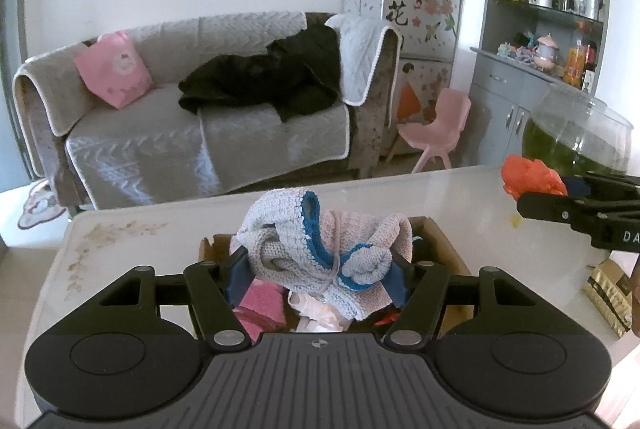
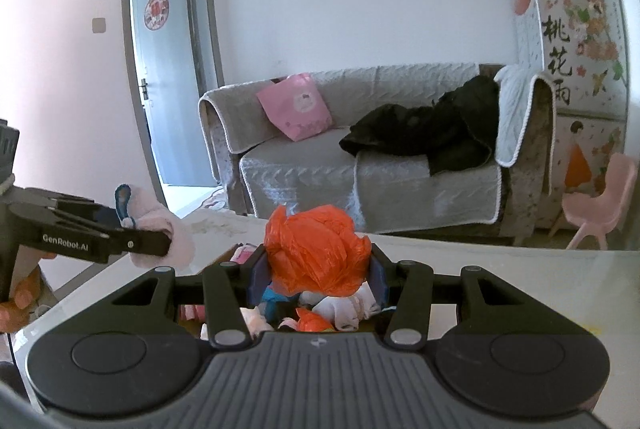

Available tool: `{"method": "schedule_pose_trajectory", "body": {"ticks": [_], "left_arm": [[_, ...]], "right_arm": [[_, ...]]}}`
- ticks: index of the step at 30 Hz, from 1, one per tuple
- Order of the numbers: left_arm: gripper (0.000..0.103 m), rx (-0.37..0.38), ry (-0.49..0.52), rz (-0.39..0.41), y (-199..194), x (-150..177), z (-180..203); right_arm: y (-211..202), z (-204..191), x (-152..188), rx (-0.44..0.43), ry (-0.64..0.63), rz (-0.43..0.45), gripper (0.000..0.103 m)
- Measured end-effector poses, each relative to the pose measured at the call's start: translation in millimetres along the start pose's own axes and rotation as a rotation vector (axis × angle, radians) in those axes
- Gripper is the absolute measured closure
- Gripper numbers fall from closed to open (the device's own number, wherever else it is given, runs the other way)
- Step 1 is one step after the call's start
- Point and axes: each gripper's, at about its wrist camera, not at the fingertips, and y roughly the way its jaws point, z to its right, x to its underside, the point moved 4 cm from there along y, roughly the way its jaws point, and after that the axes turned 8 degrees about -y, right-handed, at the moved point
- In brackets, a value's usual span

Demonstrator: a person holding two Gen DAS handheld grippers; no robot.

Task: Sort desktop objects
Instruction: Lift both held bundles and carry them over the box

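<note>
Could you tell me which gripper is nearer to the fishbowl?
Right. The right gripper, shut on an orange bag, sits just before the fishbowl; the left gripper is over the box.

grippers point(image 1: 318, 275) 2 | knitted cloth point(image 1: 316, 249) 1 | orange bag point(image 2: 318, 249) 1 | cardboard box point(image 1: 444, 241) 1 — glass bowl point(image 1: 580, 133) 1

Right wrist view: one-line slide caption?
Right gripper shut on orange bag above box; left gripper holds knit cloth alongside.
</note>
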Motion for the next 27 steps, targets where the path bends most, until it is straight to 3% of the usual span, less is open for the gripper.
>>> {"method": "schedule_pose_trajectory", "body": {"ticks": [27], "left_arm": [[0.033, -0.004, 0.029, -0.106, 89.4, 24.8, -12.1]], "right_arm": [[66.3, 23.3, 16.5, -0.007, 0.045, -0.163, 0.057]]}}
